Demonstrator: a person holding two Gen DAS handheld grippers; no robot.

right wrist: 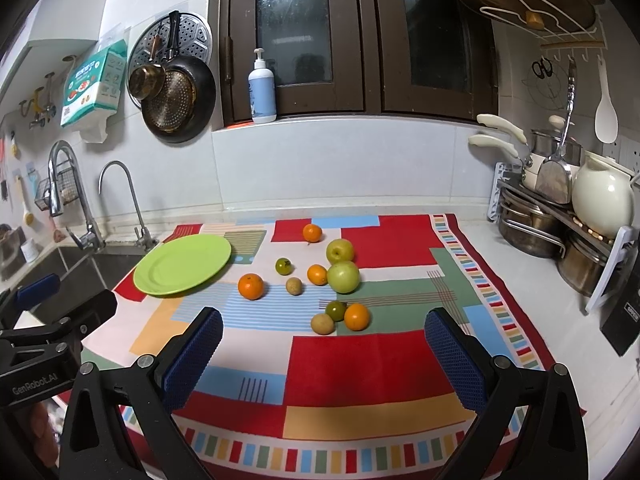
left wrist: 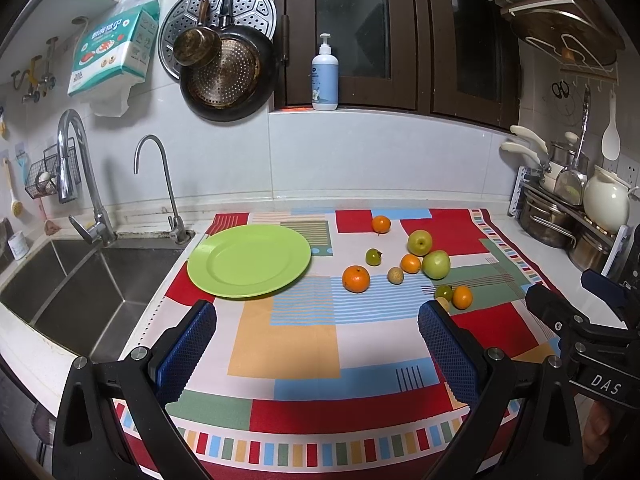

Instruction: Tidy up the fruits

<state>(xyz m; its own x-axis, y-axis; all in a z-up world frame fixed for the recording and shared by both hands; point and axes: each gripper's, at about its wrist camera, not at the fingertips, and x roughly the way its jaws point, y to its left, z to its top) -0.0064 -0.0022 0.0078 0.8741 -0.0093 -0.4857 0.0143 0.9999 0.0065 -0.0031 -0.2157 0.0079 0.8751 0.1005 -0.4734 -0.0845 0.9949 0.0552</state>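
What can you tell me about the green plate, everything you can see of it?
The green plate is round, lime green and glossy, plastic by the look, with a wide flat rim and a shallow centre. It holds nothing. It lies flat, right way up, on the left part of the patterned cloth, next to the sink. No fruit touches it; the nearest orange sits apart to its right.

Left wrist view: tan fruit (left wrist: 443, 303) mostly hidden behind tool finger (left wrist: 448, 348); sink (left wrist: 80, 280) and right tool (left wrist: 592, 344) cut by frame edges.
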